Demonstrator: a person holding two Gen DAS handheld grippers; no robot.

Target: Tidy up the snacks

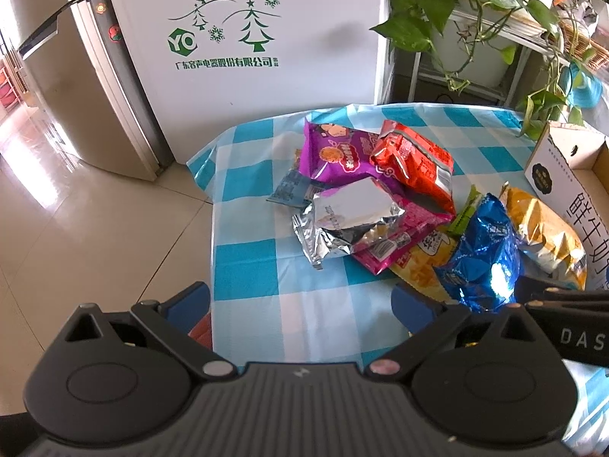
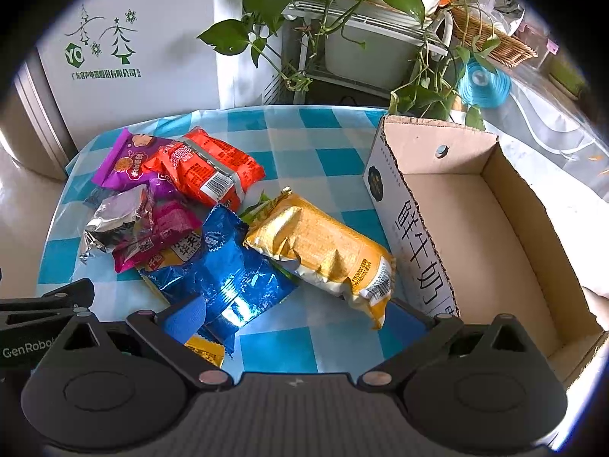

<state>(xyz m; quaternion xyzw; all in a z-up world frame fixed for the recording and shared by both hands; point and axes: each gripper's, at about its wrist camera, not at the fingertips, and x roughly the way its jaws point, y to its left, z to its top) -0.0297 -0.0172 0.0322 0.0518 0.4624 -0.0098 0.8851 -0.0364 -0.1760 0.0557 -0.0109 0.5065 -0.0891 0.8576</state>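
Snacks lie heaped on the checked tabletop (image 2: pixel 304 141), none yet in the box (image 2: pixel 495 228), which looks empty. That box sits at the right side of the tabletop, its printed side wall just beside the pile.

Your right tongs (image 2: pixel 300 316) are spread wide with nothing between them. The yellow pack (image 2: pixel 323 247) lies just ahead of them, a little right of centre. Its long axis runs on a slant, far-left to near-right, and the near end reaches down toward your right finger, close against the box wall. The blue pack (image 2: pixel 228 278) lies ahead-left, its near edge lapping over your left finger (image 2: pixel 182 316).

Your left tongs (image 1: pixel 300 301) are also spread and empty, over bare cloth at the near left of the pile. From there the silver pack (image 1: pixel 342 224) is nearest, straight ahead.

Judgement: the right hand is nearer both the yellow pack and the box, so that pair suits the first move. A grip across the pack's short width would need the tongs turned to cross its slant.

Hard to make out:
- a green wrapper pokes out behind the yellow pack; most of it is covered
- a second yellow wrapper lies under the blue pack, cut off by your tongs
- the box's near corner is hidden behind the right gripper body
- the tabletop's near edge is hidden in both views
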